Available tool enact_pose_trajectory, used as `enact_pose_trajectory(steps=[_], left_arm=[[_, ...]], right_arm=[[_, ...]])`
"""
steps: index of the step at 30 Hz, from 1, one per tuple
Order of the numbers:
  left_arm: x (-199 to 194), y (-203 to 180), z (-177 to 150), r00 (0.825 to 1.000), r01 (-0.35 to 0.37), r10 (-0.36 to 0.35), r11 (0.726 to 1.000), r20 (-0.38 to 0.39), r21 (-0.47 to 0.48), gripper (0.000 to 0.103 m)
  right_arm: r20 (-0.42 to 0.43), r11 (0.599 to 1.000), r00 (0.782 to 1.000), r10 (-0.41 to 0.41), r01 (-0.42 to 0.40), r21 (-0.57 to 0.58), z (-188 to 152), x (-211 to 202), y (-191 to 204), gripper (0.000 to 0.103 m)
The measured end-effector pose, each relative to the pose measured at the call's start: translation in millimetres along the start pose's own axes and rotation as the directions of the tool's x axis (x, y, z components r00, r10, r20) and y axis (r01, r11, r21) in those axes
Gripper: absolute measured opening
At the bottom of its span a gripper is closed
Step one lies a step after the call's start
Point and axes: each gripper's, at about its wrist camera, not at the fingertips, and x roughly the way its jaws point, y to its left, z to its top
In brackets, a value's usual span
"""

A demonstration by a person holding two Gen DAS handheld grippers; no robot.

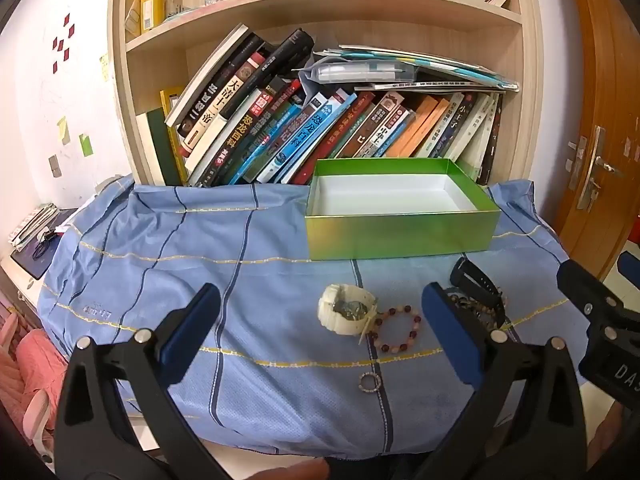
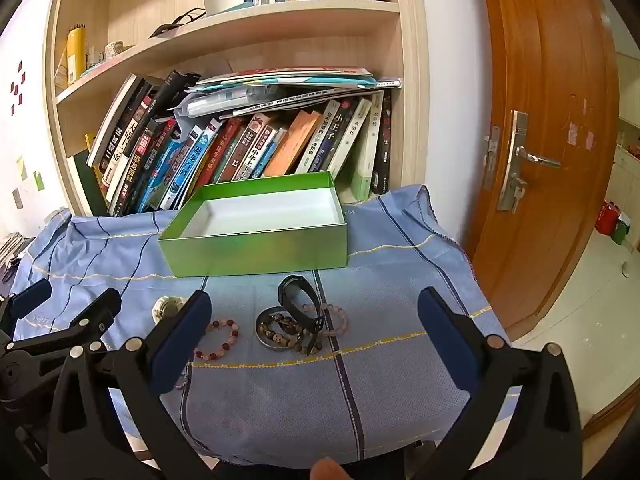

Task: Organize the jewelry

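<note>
Left gripper (image 1: pixel 320 320) spread wide, nothing between the blue pads; hovers above the near part of the blue cloth (image 1: pixel 160 264). Right gripper (image 2: pixel 314 328) likewise wide apart and empty, just beside the left one, on its right side.

Green box (image 1: pixel 400 236) sits open at the far side of the cloth, white interior bare, its back edge close to the leaning books (image 1: pixel 280 132) on the shelf. A strip of bare cloth separates the box's front wall from the jewelry.

Jewelry lies in a loose row mid-cloth:
- white watch (image 1: pixel 347 309), leftmost, touching the red-pink bead bracelet (image 1: pixel 396 329)
- small ring (image 1: pixel 370 382) alone, nearer the front edge
- black watch (image 2: pixel 298 300) to the right, its strap lying over a heap of a metal bangle (image 2: pixel 267 330), dark bead bracelets (image 2: pixel 288 332) and a pale bead bracelet (image 2: pixel 336 318)

Cloth left of the white watch is bare out to the draped left edge. Right of the heap, bare cloth runs to the corner that hangs beside the wooden door (image 2: pixel 540 120)
</note>
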Motion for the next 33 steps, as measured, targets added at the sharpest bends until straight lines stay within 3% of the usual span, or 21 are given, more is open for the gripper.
enact_pose_trajectory(steps=[33], left_arm=[[-9.2, -2.8, 3.7, 1.0, 0.0, 0.0, 1.0, -0.009, 0.001, 0.099]], right_arm=[[-0.01, 1.0, 1.0, -0.001, 0.001, -0.005, -4.2, -0.5, 1.8, 0.1]])
